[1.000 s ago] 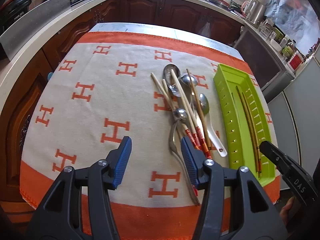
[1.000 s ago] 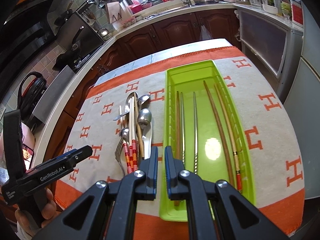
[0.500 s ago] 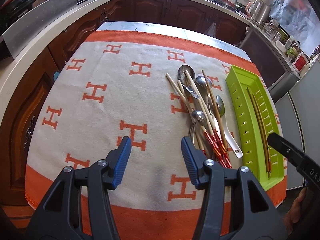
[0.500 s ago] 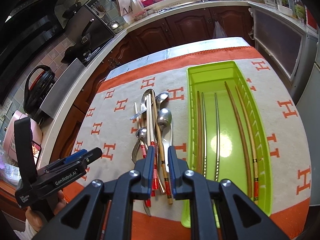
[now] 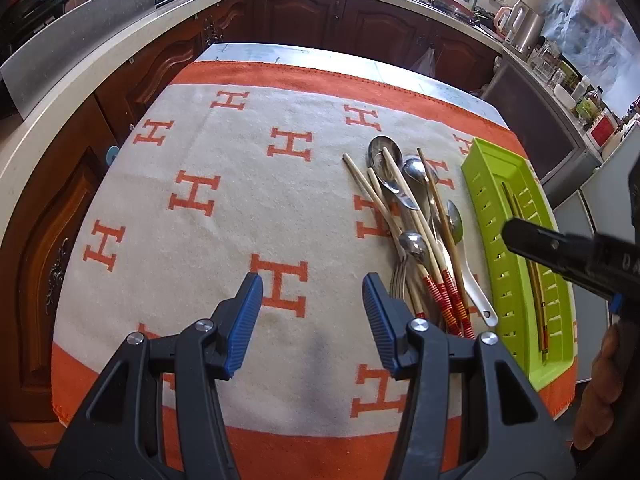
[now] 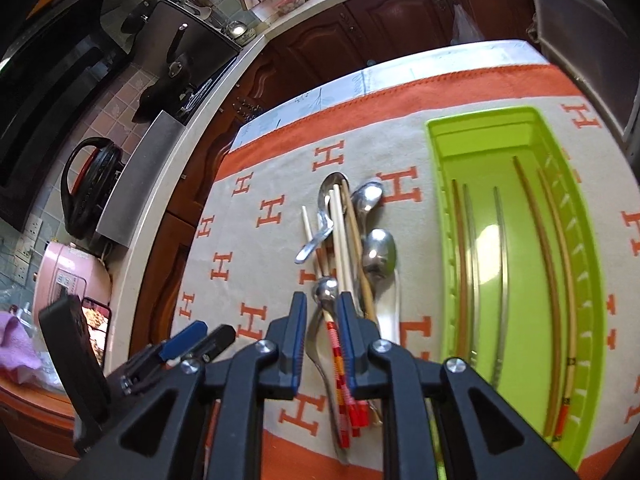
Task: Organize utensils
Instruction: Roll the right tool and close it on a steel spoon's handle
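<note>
- My right gripper (image 6: 322, 312) hangs over the near end of the utensil pile (image 6: 344, 264) on the orange-and-cream cloth (image 6: 256, 240); its jaws have just been opening and stand slightly parted, pressing on nothing, with a red-banded chopstick (image 6: 338, 364) and a spoon bowl (image 6: 326, 290) showing in the gap below.
- My left gripper (image 5: 312, 300) hovers with jaws released and empty over bare cloth, the pile just beside its right finger.
- The green tray (image 6: 484, 132) lies on the counter right of the pile, several chopsticks already inside.
</note>
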Available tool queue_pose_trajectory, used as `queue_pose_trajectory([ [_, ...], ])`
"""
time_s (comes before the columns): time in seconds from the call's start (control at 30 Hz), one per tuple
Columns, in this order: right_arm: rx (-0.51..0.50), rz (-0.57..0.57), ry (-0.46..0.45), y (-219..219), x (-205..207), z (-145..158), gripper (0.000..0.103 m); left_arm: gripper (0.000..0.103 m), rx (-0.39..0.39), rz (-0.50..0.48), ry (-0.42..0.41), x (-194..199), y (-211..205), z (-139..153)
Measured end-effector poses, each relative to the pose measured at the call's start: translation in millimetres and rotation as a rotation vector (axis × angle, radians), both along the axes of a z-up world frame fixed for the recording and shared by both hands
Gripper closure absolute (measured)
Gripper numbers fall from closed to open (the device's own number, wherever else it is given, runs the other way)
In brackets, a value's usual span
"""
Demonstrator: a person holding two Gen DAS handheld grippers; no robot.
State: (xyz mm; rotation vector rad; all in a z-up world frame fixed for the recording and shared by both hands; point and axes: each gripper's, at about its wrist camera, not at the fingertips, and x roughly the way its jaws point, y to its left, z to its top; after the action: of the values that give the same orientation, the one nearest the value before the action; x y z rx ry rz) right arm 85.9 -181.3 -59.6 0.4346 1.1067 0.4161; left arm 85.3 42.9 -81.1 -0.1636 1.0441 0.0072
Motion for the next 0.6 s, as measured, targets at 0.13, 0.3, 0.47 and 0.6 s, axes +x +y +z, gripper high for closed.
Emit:
queue_pose_trajectory([
  [0.13,0.069,-0.008,0.072,8.2,23.0,-12.5,0.083,0.054,0.032,-0.003,-0.018,5.4,1.8,1.1],
  [0.3,0.153,-0.036,0.184,19.4,48.2,-35.8,0.083,0.054,0.052,0.013,-0.048,14.2,10.1,5.7],
  [0.47,0.196,-0.077,0.256,24.9,62.6,-54.4,0.083,0.054,0.037,0.023,-0.031,20.6,18.7,-2.2],
  [0.6,0.208,-0.097,0.282,27.4,69.7,-63.9,0.083,0.054,0.029,0.027,-0.016,24.0,22.8,-11.3],
])
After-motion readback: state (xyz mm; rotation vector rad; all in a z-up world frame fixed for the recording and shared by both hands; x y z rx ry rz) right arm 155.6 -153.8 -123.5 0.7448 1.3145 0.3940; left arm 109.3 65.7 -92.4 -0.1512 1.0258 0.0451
